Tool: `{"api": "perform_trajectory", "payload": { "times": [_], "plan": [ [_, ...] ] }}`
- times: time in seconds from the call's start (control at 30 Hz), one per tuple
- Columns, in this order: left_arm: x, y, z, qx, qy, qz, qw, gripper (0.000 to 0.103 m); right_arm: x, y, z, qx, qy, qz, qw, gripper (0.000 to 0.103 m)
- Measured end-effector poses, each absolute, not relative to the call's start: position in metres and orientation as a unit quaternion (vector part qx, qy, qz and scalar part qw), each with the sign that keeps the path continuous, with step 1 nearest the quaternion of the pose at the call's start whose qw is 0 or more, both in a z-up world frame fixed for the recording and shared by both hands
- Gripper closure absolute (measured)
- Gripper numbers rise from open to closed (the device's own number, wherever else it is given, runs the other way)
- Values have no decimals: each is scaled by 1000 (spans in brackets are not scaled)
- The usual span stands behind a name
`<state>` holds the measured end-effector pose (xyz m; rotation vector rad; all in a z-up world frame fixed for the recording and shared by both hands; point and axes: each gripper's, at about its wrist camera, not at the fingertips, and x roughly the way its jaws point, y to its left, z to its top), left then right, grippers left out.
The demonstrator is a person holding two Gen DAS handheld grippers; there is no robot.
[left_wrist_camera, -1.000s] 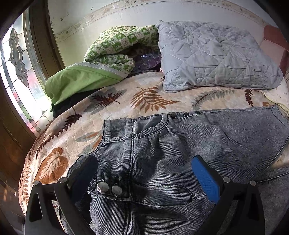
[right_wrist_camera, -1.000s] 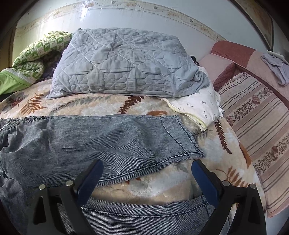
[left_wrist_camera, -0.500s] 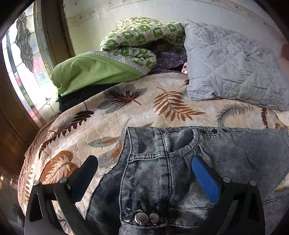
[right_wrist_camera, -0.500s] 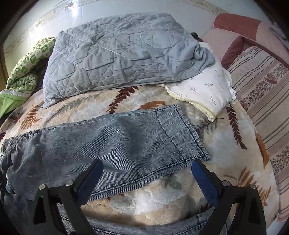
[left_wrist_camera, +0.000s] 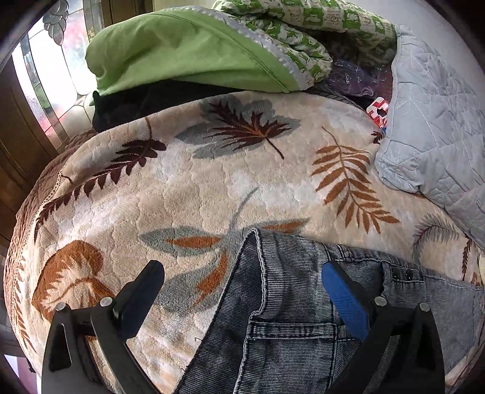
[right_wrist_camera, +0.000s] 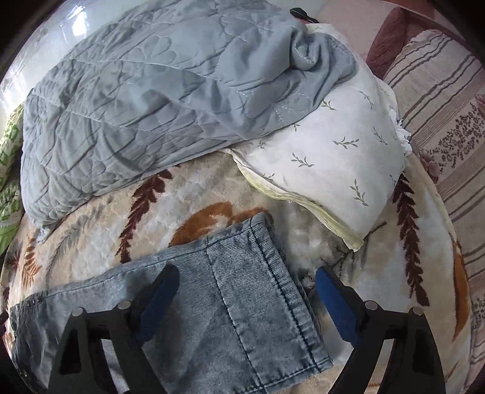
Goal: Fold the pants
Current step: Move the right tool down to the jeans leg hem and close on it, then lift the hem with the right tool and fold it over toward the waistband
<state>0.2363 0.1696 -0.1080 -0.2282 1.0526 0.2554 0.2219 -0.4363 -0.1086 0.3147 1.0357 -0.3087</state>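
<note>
Left wrist view: the left gripper (left_wrist_camera: 242,288) points down at a bed covered by a cream blanket (left_wrist_camera: 188,188) with a leaf pattern. Its fingers stand wide, with nothing pinched between them. The pants (left_wrist_camera: 288,318), grey washed denim, lie flat on the blanket in the lower right of the view. Their waistband corner (left_wrist_camera: 254,239) sits in the gap between the fingers, nearer the right, blue-padded finger (left_wrist_camera: 342,297), which hangs over the denim by a belt loop. The left finger (left_wrist_camera: 142,291) is over bare blanket. Three small dark snaps (left_wrist_camera: 407,274) show on the band further right. At the far edge of the bed lie a green pillow (left_wrist_camera: 182,51), a green-and-white quilt (left_wrist_camera: 303,27) and a grey quilted pillow (left_wrist_camera: 433,121). A stained-glass window (left_wrist_camera: 51,66) is at the left.

Right wrist view: the right gripper (right_wrist_camera: 245,291) points down at the hem end of a pant leg (right_wrist_camera: 242,297), which lies flat on the same blanket (right_wrist_camera: 188,206). Its jaws are spread wide and are closing slightly; the hem lies below the gap, and neither pad presses on it. The left finger (right_wrist_camera: 160,291) hangs over the leg, the right finger (right_wrist_camera: 330,297) over blanket just beside the hem's edge. Beyond lie the grey pillow (right_wrist_camera: 136,97), partly on a white pillow (right_wrist_camera: 333,145) printed with sprigs. A striped cover (right_wrist_camera: 448,115) fills the right side.
</note>
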Motion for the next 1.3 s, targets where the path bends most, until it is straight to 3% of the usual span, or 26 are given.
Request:
{"api": "perform_trajectory", "payload": {
  "times": [0.23,0.47,0.57,0.63,0.73,0.87,1.03,1.3],
  "plan": [
    [243,202,-99,-149,488,118,852,0,240,-456,-127,201,487,-160,835,17],
    [251,214,-103,-174,492,108,846,3,251,-450,-131,177,489,-166,838,17],
    [257,201,-113,-171,509,83,840,15,254,-447,-133,169,489,-167,839,17],
    [260,196,-120,-180,521,64,832,34,253,-446,-134,158,493,-170,838,17],
    [264,192,-133,-212,538,28,815,47,254,-446,-135,158,490,-172,840,17],
    [265,187,-137,-211,539,23,815,48,251,-446,-134,157,488,-172,841,17],
    [268,188,-140,-222,534,17,815,63,252,-448,-136,160,490,-170,840,17],
    [273,176,-141,-201,524,9,827,65,255,-466,-145,196,491,-153,835,17]
  ]
}}
